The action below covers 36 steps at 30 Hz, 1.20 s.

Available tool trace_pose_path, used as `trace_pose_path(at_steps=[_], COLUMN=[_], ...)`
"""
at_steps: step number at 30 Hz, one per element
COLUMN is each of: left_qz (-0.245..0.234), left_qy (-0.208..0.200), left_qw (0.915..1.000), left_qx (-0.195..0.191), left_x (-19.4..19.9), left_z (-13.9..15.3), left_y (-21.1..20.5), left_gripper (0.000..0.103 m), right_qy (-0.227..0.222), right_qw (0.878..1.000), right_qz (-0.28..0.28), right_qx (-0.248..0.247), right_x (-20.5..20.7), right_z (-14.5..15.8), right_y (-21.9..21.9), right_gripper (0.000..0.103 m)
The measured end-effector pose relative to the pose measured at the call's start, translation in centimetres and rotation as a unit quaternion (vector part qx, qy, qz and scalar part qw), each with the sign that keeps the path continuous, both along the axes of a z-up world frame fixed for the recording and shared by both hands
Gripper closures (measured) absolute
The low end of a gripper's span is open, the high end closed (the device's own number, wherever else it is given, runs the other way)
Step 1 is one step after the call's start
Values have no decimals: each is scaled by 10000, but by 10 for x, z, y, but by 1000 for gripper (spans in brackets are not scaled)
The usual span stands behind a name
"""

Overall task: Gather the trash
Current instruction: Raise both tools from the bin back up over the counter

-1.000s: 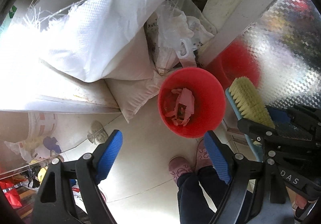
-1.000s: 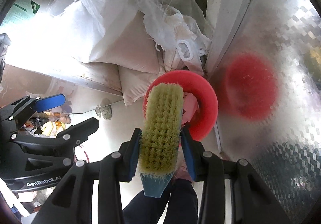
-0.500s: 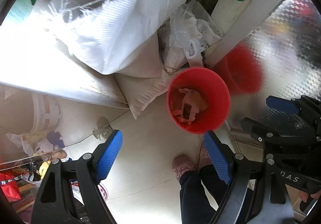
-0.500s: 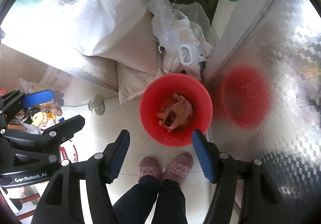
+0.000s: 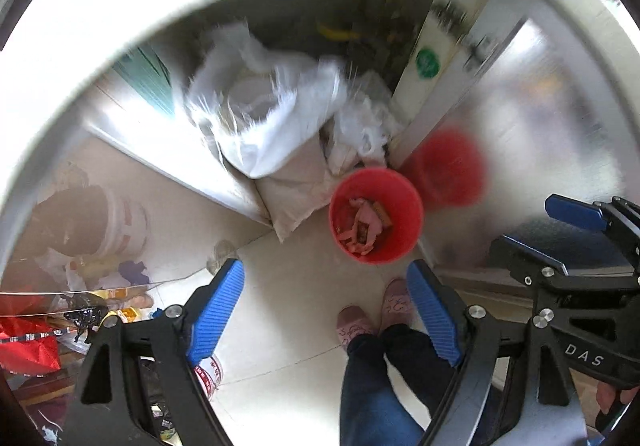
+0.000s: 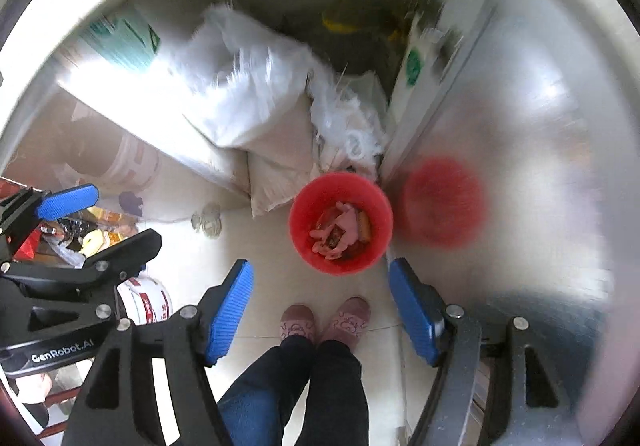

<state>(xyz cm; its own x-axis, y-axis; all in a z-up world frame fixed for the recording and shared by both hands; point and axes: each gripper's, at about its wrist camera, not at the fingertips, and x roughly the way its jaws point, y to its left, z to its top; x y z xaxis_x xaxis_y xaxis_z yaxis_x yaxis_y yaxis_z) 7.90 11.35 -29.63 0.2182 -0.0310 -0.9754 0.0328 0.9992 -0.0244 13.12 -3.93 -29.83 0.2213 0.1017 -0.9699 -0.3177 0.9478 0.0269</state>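
Note:
A red bucket [image 5: 376, 220] stands on the pale tiled floor, holding pink and orange trash [image 5: 364, 224]. It also shows in the right wrist view [image 6: 340, 222] with its trash [image 6: 340, 228]. My left gripper [image 5: 326, 310] is open and empty, held high above the floor, with the bucket beyond its right finger. My right gripper [image 6: 322, 312] is open and empty, high above the bucket. No brush shows in either view. Each gripper shows at the edge of the other's view: the right one [image 5: 560, 230] and the left one [image 6: 100, 218].
White woven sacks [image 5: 272, 126] are piled behind the bucket against a low ledge. A shiny metal panel [image 6: 500, 186] on the right reflects the bucket. The person's feet in pink slippers [image 6: 324, 320] stand just before the bucket. A white pail [image 5: 120, 222] and clutter lie left.
The right gripper held a brush a second ago, then opened and is empty. Both grippers have risen well away from the bucket, which now looks smaller.

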Motion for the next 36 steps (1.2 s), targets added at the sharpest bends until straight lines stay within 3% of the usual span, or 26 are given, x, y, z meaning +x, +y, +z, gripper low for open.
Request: trace_pose_path(at_steps=[11,20,26,36], left_qz=[-206,-659,-1153,-1971], left_qy=[-907,-1611,-1869,-1888], left_qw=[9957,9846,9753,9612], left_qx=[-7,-166,-243,-406], left_x=[-13,-6,3,33], left_z=[136,206,235,245], left_y=[-14,-35,-66,-128], left_gripper=[21,21,21,21], right_qy=[-914,-1649,-1939,-2090], right_qw=[9957,9843,9751,9577], right_qz=[-171,-625,-1057,-1931], right_qx=[36,-81,-223,-424], right_x=[-24,-38,-40,-36], right_z=[124,187,213,229], right_y=[-15,-41,-62,-107], right_gripper=[34,33,30,28])
